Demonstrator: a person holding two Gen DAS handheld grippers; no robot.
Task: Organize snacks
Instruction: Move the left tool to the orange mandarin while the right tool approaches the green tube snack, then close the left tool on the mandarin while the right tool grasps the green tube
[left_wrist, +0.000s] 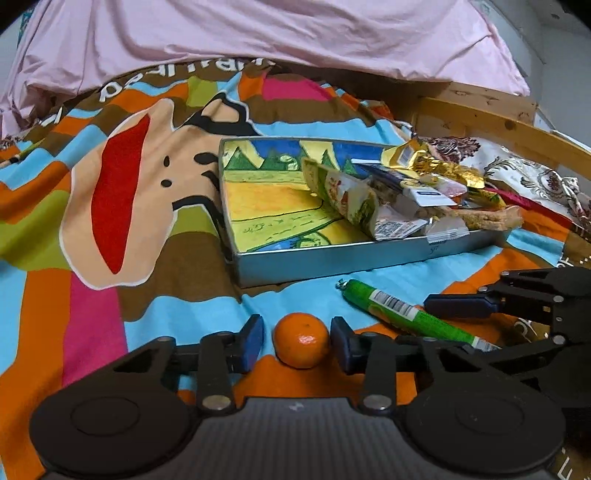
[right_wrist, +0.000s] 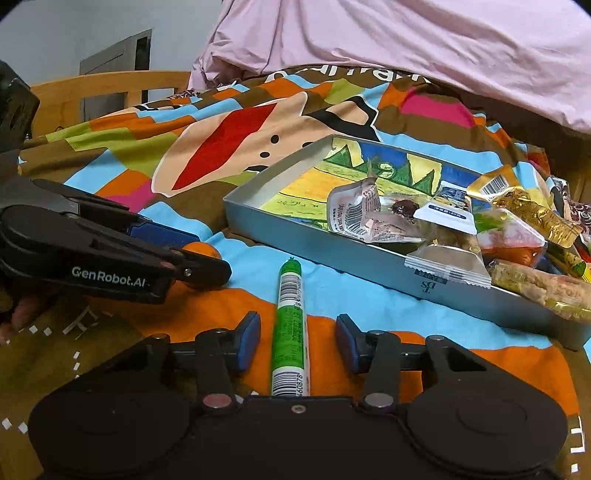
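A small orange tangerine (left_wrist: 301, 345) lies on the patterned blanket between the open fingers of my left gripper (left_wrist: 297, 345), not touched by either pad. A green sausage stick (right_wrist: 290, 328) lies lengthwise between the open fingers of my right gripper (right_wrist: 298, 341), also untouched; it shows in the left wrist view (left_wrist: 406, 314) too. Just beyond stands a shallow metal tray (left_wrist: 332, 258) with a painted bottom, its right half piled with several snack packets (left_wrist: 399, 199). The tray also shows in the right wrist view (right_wrist: 369, 254) with the packets (right_wrist: 443, 229). The tangerine (right_wrist: 207, 251) peeks out behind the left gripper there.
A colourful cartoon blanket (left_wrist: 122, 192) covers the bed. A pink sheet (left_wrist: 258, 37) is bunched up behind the tray. A wooden bed frame (left_wrist: 480, 110) runs at the right, with a floral cloth (left_wrist: 524, 173) below it. More packets (right_wrist: 535, 214) spill over the tray's right end.
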